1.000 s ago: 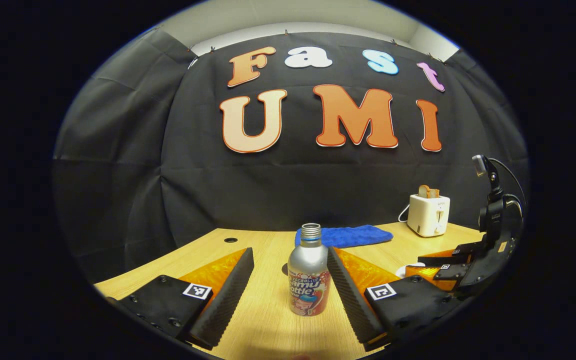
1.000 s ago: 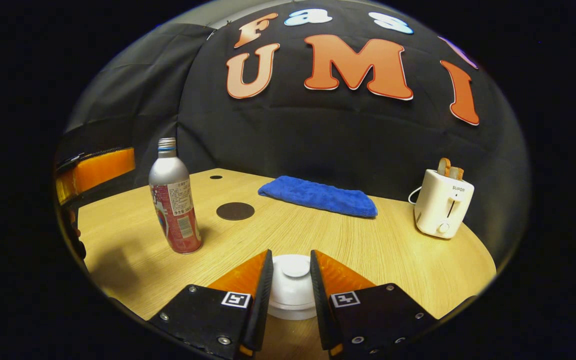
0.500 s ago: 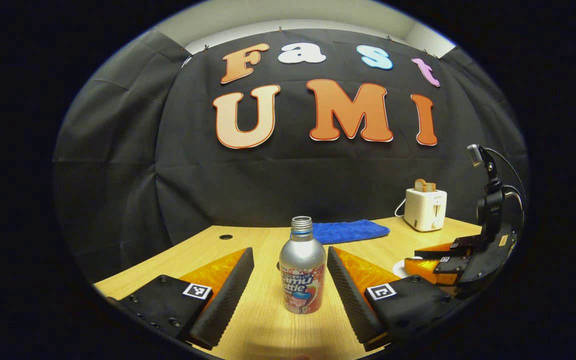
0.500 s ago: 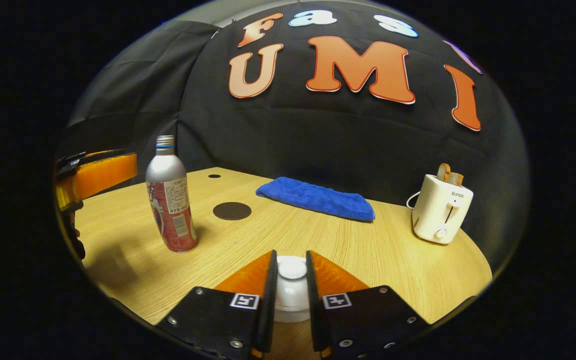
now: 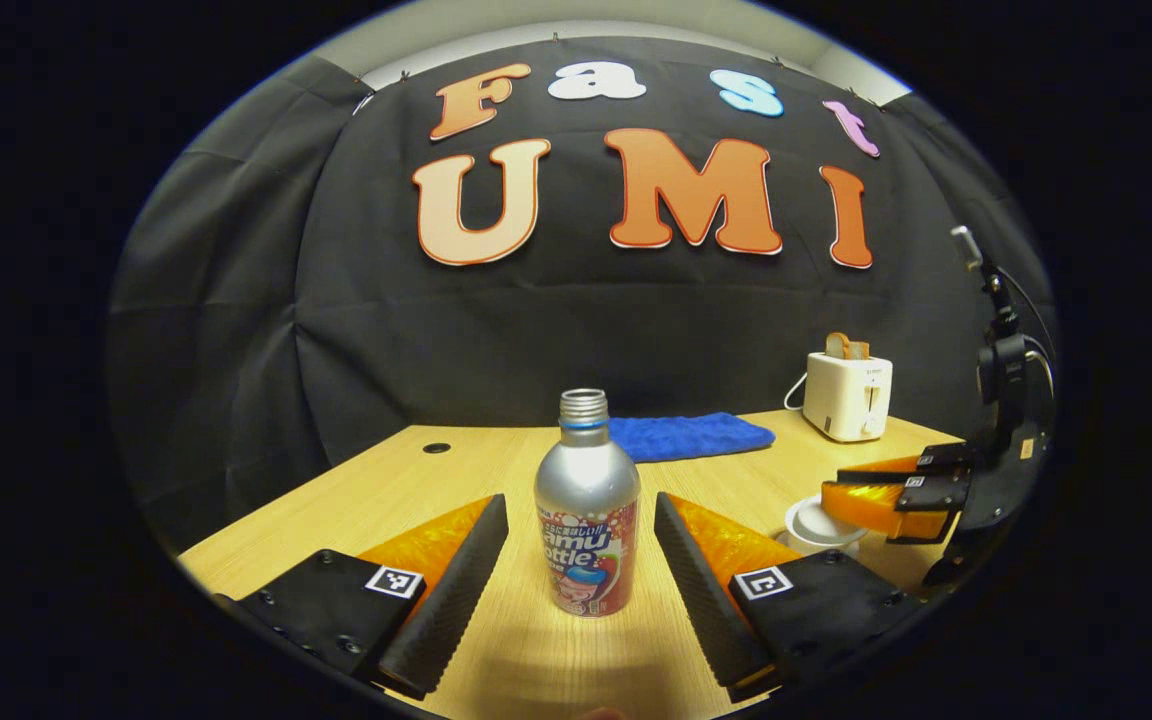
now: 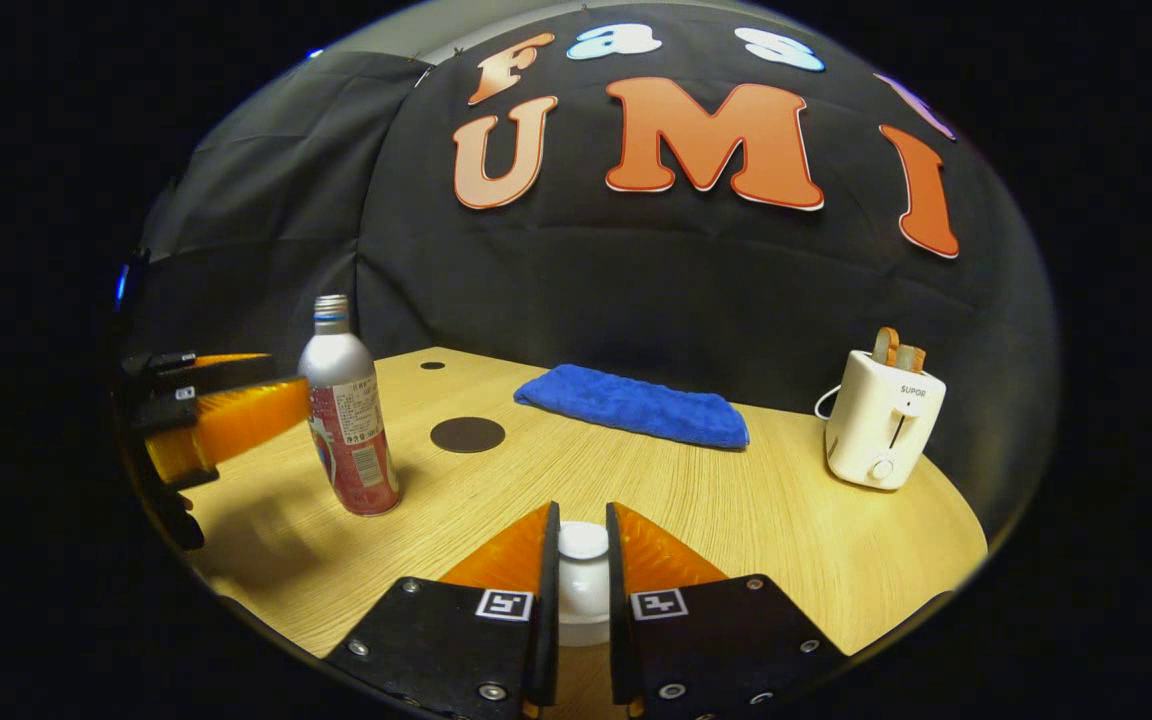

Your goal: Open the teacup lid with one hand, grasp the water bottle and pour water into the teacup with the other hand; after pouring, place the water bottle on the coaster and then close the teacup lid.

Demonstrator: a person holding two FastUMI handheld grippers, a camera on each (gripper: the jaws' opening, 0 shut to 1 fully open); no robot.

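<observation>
The water bottle stands at 12 o'clock between the left gripper's spread, untouching fingers; the right gripper clamps the teacup lid.

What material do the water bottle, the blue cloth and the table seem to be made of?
Water bottle: probably aluminium, brushed silver shoulder with soft sheen, printed label below. Blue cloth: looks like terry or microfibre, fuzzy matte nap. Table: pale wood or wood-look laminate; fine grain lines show.

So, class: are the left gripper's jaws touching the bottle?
Apart. In the left gripper view, bare table shows between the bottle and each finger of the left gripper.
</observation>
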